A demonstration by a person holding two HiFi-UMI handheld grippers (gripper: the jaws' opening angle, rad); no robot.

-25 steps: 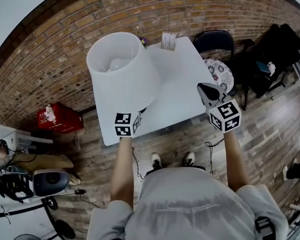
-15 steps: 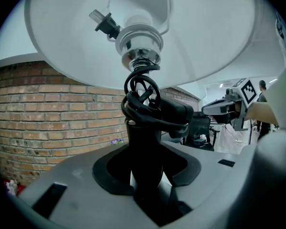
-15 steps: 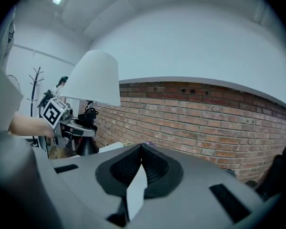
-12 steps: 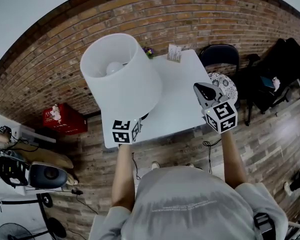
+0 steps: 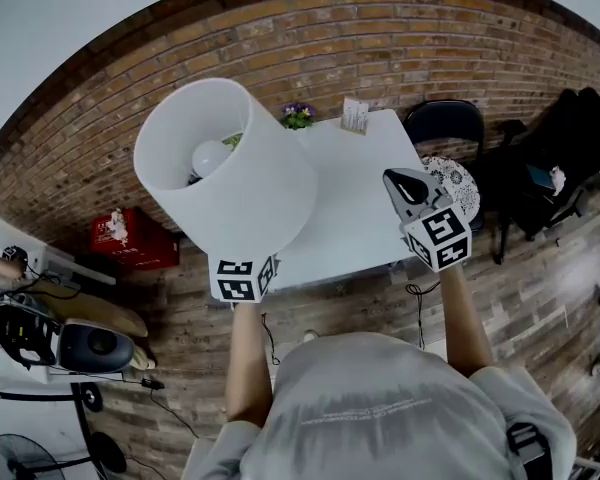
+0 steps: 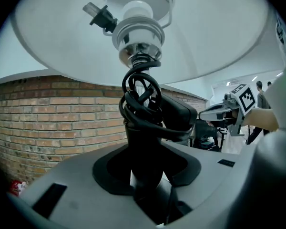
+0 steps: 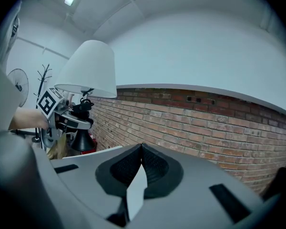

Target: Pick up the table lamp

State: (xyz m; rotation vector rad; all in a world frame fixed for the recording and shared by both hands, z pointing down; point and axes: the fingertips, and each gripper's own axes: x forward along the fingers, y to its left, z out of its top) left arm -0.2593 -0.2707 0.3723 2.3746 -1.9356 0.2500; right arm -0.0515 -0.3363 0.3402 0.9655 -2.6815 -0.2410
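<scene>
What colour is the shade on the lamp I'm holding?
Plain white, no pattern. The shade shows best in the head view.

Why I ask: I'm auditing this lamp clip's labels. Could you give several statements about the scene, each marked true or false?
1. The left gripper is shut on the table lamp, at its black stem. True.
2. A bulb shows inside the white shade. True.
3. The right gripper grips the shade. False: its fingers are together on nothing, well apart from the lamp.
4. The wall behind the table is tiled green. False: it is red brick.
</scene>
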